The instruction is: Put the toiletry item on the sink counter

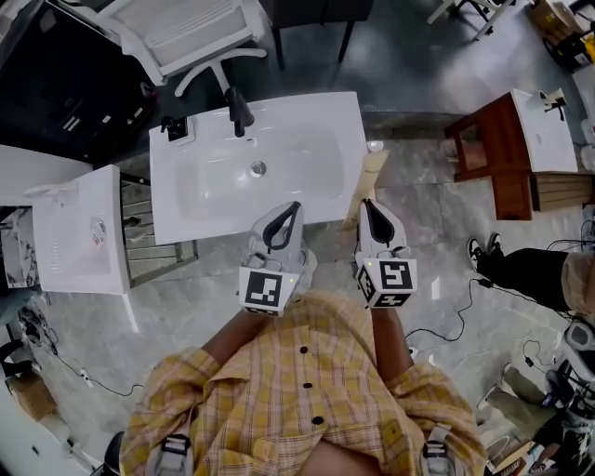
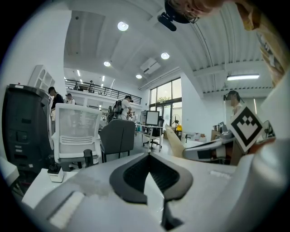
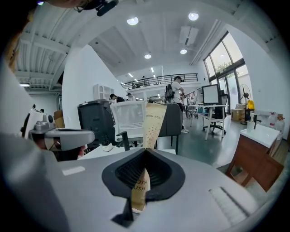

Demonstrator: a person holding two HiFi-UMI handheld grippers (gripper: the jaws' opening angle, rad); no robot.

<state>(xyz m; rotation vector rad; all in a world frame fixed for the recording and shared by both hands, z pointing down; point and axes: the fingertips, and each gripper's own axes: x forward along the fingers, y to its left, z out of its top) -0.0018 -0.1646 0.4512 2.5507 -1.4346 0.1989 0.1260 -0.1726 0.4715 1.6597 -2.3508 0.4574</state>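
Observation:
A white sink counter with a black faucet stands in front of me in the head view. My right gripper is shut on a tall beige toothbrush box, which hangs just off the counter's near right corner. In the right gripper view the box stands upright between the jaws of the right gripper. My left gripper hovers over the counter's near edge, and its jaws meet at the tips with nothing between them.
A small black-and-white object sits at the counter's back left. A white office chair stands behind the sink. Another white basin unit is at the left, a wooden vanity at the right. Someone's legs and cables lie on the floor.

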